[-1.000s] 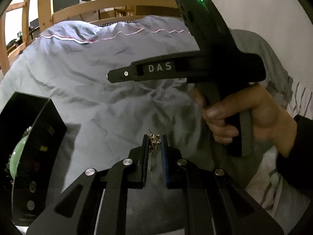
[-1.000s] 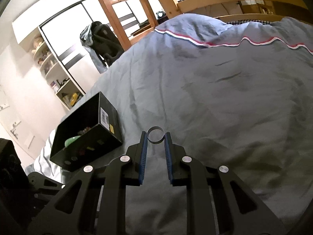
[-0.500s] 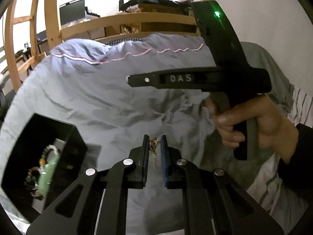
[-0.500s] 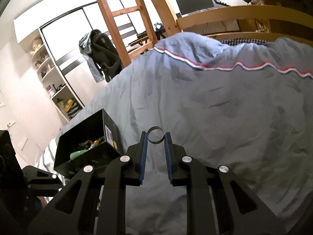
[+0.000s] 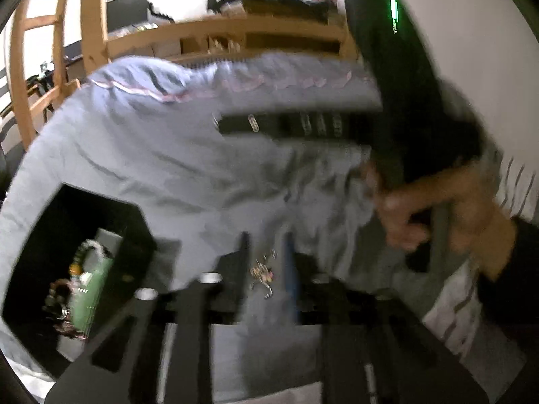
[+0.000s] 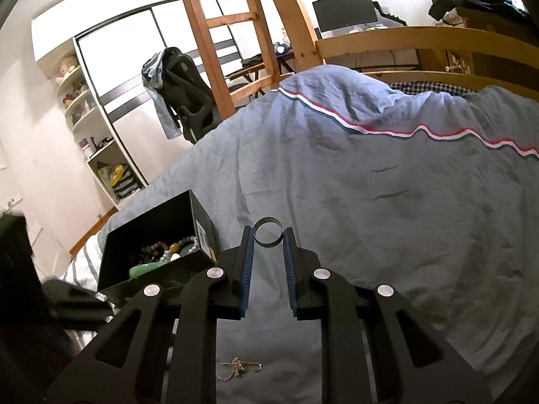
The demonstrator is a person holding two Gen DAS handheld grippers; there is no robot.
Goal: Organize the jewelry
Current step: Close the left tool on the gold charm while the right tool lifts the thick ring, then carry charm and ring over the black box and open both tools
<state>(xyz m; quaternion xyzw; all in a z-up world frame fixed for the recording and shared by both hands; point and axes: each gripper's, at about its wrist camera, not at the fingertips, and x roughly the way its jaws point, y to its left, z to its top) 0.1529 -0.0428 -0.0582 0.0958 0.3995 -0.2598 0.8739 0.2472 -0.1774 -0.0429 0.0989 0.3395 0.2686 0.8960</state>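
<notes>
In the blurred left wrist view my left gripper (image 5: 266, 252) stands open, with a small gold jewelry piece (image 5: 261, 274) loose between its fingers, not pinched. A black box (image 5: 111, 208) holding beaded bracelets and a green pendant sits at the lower left. In the right wrist view my right gripper (image 6: 268, 235) is shut on a dark metal ring (image 6: 268, 232) held at its fingertips above the grey duvet (image 6: 370, 185). The same black box (image 6: 151, 232) lies to its left. A gold chain piece (image 6: 237, 370) lies on the duvet below the right gripper.
The right gripper's body and the hand holding it (image 5: 438, 202) fill the right of the left wrist view. A wooden bed rail (image 6: 421, 43) runs behind the duvet, a ladder (image 6: 215, 43) and a chair (image 6: 182, 91) stand at the back left.
My left gripper's fingers have spread apart and let go of the gold piece. The left view now swings fast and blurs. The right gripper keeps the ring and has tilted upward.
</notes>
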